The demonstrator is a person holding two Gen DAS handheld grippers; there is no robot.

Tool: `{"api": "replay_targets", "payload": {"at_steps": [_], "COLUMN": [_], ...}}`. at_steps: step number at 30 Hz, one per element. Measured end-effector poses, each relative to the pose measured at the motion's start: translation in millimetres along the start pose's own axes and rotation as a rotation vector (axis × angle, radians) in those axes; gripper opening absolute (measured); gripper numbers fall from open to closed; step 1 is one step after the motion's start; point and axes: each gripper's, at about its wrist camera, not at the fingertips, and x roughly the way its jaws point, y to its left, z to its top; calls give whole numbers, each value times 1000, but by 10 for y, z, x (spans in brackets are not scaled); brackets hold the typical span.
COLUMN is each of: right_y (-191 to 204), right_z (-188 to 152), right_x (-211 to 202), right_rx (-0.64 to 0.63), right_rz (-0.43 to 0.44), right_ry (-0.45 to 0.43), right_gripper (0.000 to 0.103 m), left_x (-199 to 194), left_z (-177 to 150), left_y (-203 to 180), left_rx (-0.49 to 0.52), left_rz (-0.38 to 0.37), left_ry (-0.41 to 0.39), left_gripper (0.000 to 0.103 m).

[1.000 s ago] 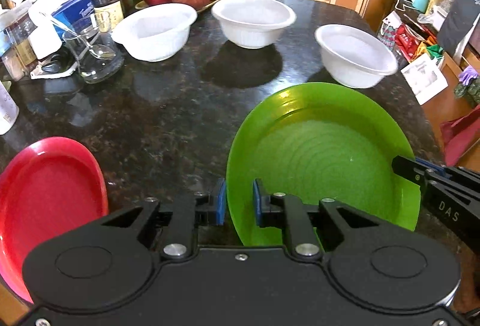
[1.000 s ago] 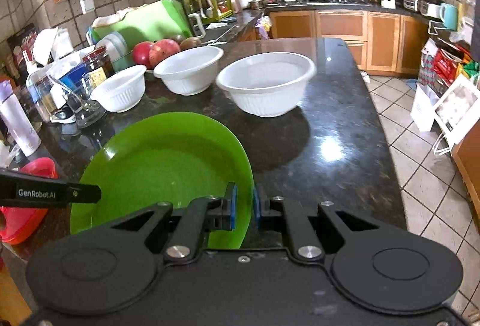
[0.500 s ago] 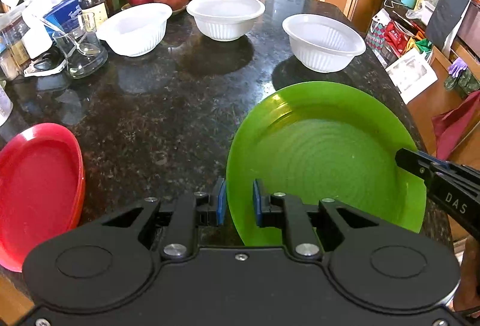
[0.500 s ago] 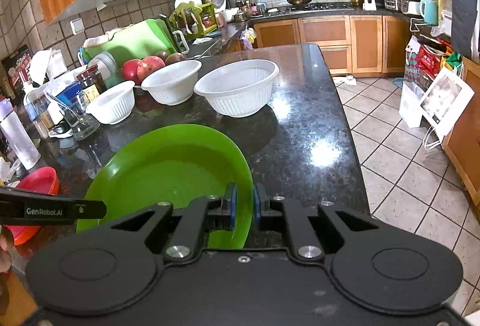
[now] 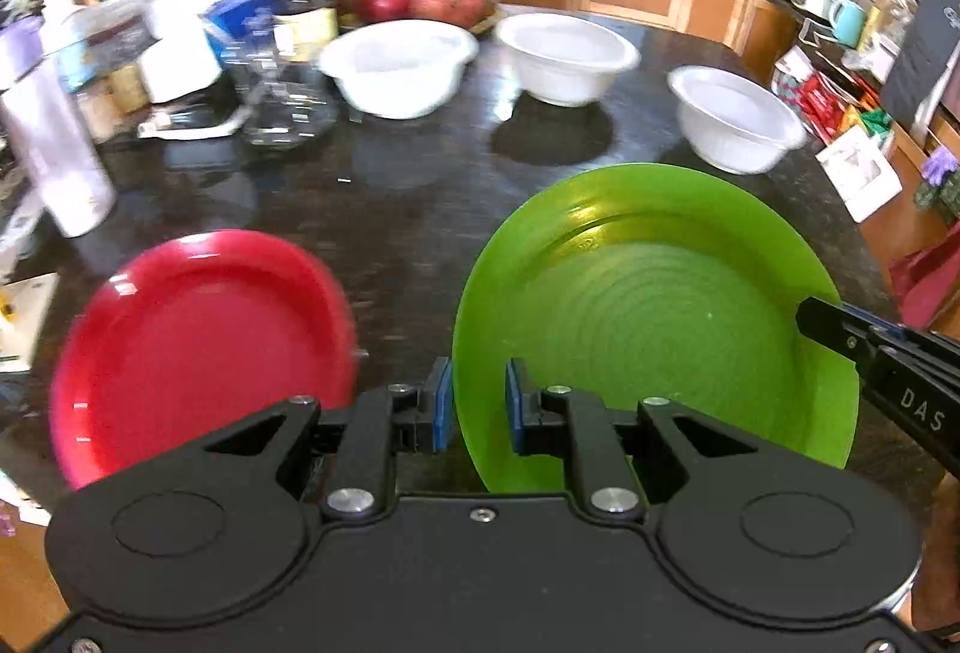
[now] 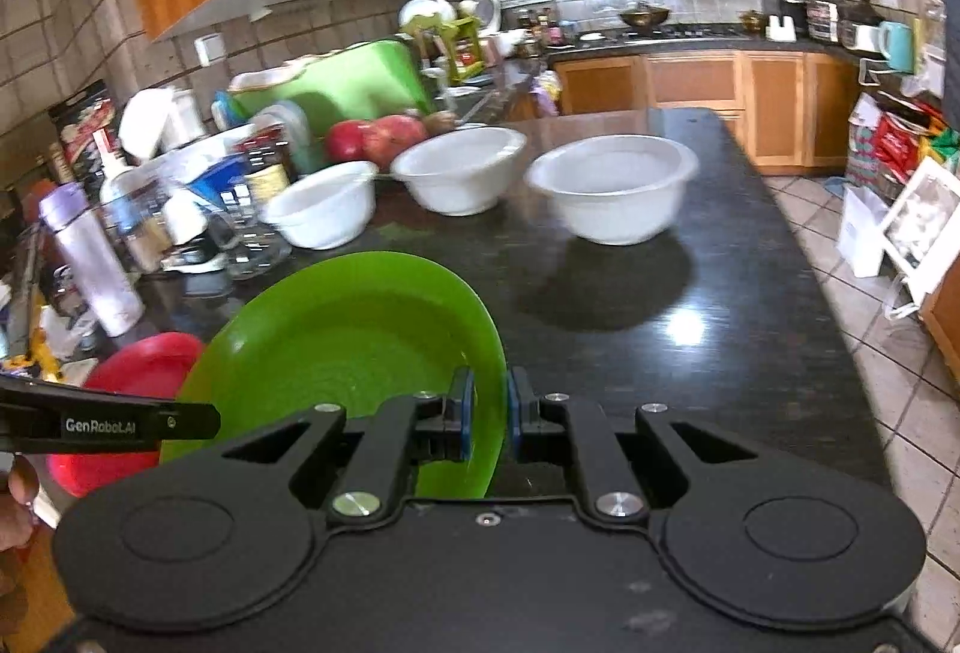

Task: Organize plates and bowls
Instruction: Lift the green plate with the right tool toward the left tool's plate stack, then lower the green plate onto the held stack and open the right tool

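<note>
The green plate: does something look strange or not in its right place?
Yes. The green plate is off the counter, pinched at opposite rims by the left gripper and right gripper, while the red plate lies beside it.

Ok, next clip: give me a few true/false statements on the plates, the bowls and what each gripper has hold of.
1. Both grippers grip the green plate. True: the left gripper has its left rim between its jaws and the right gripper has its right rim.
2. The red plate lies under the green plate. False: it lies beside it, on the left.
3. Three white bowls stand apart on the counter. True.
4. The bowls are stacked. False: none sits inside another.
5. The right gripper holds a bowl. False: it holds the green plate.
</note>
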Motion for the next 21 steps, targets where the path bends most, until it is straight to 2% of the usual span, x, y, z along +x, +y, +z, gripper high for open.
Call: {"api": "replay_targets", "payload": {"at_steps": [11,16,21], "right_y": [1085,1422,1637], "right_z": [-41,-119,-192], "right_x": [251,377,504], "right_rx": [-56,-62,-44], "right_rz": [115,112,76], "right_ry": [17,33,50], "right_gripper": [13,13,13], "left_x": [-270,-243,-161], "left_z": [-93,-143,-143], "left_y": [1050,1414,1665], "left_rx": [-71,-71,-60], "left_rz": [85,104,84], "left_ry": [-31,-20,0], "left_gripper": [23,23,23]}}
